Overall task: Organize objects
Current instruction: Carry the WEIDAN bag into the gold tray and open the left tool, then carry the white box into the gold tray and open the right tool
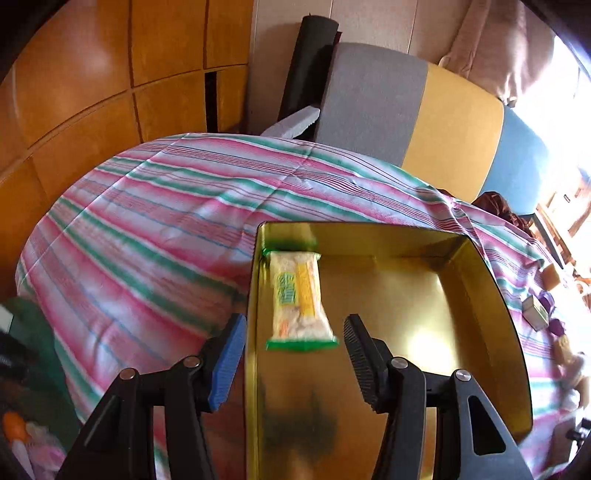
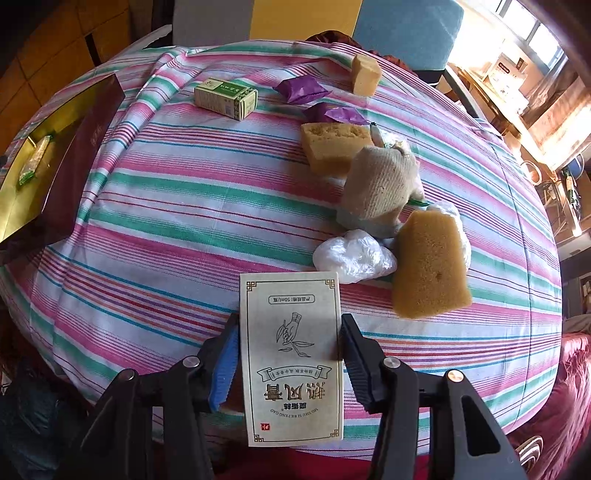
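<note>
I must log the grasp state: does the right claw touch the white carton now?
Touching. The right wrist view shows the right claw with both fingers pressed against the sides of the white carton, no gap on either side.

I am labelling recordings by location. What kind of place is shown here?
Probably a room in a home: a table under a striped cloth, wooden cabinet doors behind it, and a sunlit window with cluttered shelves.

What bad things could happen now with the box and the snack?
The right gripper pinches the tall cream paper box only by its side edges, so it could twist or slip out. The open left gripper straddles the gold tin tray's wall by the green-edged snack packet, so it might bump the tray.
</note>
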`<state>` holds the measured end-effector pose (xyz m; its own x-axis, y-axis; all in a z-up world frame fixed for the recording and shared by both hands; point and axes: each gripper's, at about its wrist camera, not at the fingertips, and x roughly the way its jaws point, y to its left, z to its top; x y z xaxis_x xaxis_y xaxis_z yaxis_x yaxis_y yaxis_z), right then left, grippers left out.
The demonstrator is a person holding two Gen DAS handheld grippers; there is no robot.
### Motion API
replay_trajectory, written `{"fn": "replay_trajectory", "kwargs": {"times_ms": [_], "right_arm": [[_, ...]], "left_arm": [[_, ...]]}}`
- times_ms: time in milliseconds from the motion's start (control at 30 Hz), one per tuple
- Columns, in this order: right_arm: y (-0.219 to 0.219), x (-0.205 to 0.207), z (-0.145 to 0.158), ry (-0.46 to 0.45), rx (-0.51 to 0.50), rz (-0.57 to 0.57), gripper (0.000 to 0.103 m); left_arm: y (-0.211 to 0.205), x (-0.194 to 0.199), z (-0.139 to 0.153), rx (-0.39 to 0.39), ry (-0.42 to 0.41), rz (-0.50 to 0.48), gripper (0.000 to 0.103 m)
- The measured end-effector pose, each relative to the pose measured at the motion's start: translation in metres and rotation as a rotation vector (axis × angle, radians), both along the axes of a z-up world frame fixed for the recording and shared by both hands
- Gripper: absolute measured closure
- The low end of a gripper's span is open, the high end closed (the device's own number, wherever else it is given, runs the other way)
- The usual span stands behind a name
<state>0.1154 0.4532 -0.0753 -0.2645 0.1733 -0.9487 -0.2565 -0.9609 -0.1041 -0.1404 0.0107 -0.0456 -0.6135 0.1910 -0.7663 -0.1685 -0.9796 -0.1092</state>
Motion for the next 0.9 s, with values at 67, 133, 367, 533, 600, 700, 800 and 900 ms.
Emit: {"fn": "replay_trajectory", "kwargs": {"times_ms": [67, 133, 367, 533, 600, 700, 800, 900], "right_arm": [[-0.003, -0.002, 0.0, 0.004, -0.001, -0.003, 0.051], [-0.006, -0.006, -0.003, -0.003, 0.013, 0.004, 0.051], [-0.005, -0.009, -0.005, 0.004, 0.039, -0.016, 0.051], [-0.008, -0.01, 0.0, 0.022, 0.04, -0.029, 0.051], [-0.014, -0.012, 0.01, 0.06, 0.006, -0.029, 0.051], [-0.04, -0.022, 0.029, 0.126, -0.045, 0.019, 0.051], [-0.076, -0.045, 0.049, 0.184, -0.093, 0.105, 0.051], [-0.119, -0.074, 0.064, 0.227, -0.161, 0.196, 0.051]], "left_arm": [[-0.007, 0.018, 0.0, -0.004, 0.009, -0.002, 0.047], [-0.013, 0.033, -0.001, -0.012, 0.016, 0.002, 0.047], [-0.026, 0.078, 0.001, -0.017, 0.046, 0.039, 0.047], [-0.022, 0.102, 0.002, -0.033, 0.065, 0.028, 0.047], [-0.021, 0.108, 0.003, -0.036, 0.07, 0.02, 0.047], [-0.018, 0.114, 0.005, -0.04, 0.082, 0.016, 0.047], [-0.017, 0.116, 0.006, -0.035, 0.082, 0.011, 0.047], [-0.02, 0.117, 0.005, -0.029, 0.076, 0.013, 0.047]]}}
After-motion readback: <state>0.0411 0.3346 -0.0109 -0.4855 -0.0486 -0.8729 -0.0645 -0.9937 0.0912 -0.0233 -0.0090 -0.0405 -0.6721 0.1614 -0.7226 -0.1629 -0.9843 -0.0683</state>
